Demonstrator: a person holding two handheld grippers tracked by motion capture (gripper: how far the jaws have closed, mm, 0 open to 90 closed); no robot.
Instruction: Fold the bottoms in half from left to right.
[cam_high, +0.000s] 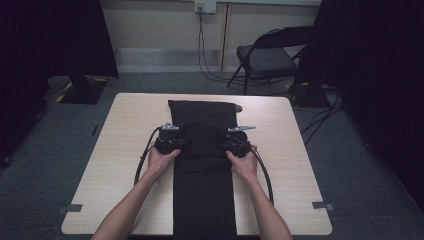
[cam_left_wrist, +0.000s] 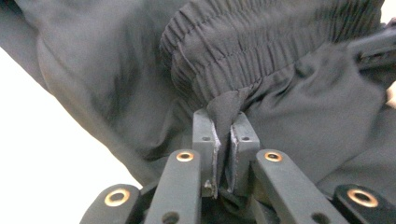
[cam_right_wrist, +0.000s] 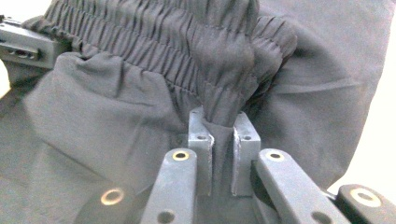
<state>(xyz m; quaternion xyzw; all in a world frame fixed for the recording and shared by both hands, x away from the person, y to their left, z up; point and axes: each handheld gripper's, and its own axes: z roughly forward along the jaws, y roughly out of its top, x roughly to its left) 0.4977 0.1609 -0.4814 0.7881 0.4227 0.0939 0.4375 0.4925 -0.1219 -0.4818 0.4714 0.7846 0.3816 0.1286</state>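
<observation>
The left hand-held gripper (cam_high: 176, 141) sits at the left edge of a black garment (cam_high: 202, 165) that lies along the middle of the pale wooden bench (cam_high: 120, 150); its jaws are clamped together on a pinch of the fabric just below the gathered waistband (cam_left_wrist: 261, 46), as the left gripper view shows. To its left lies bare bench, with its cable (cam_high: 142, 160) looping back beside the person's left hand (cam_high: 161, 159). Between the two grippers the cloth bunches into soft folds, and beyond them a folded part of the garment lies flat toward the far edge of the bench. The right hand-held gripper (cam_high: 234, 142) grips the opposite edge, level with the left one; in the right gripper view its jaws are closed on a twisted tuck of cloth beneath the same elastic band (cam_right_wrist: 154, 42). The right hand (cam_high: 245, 162) holds it from behind, and its cable (cam_high: 265, 172) curves toward the near edge.

Nothing stands between the grippers and the garment. Past the bench, on grey carpet, a black folding chair (cam_high: 267, 57) stands to the right, near trailing cords along the wall.

The fabric is thin, matte and smooth, with fine creases; the waistband is ribbed by rows of tight shirring. The jaws are flat dark-grey metal blocks, on arms with brass-coloured rivets.
</observation>
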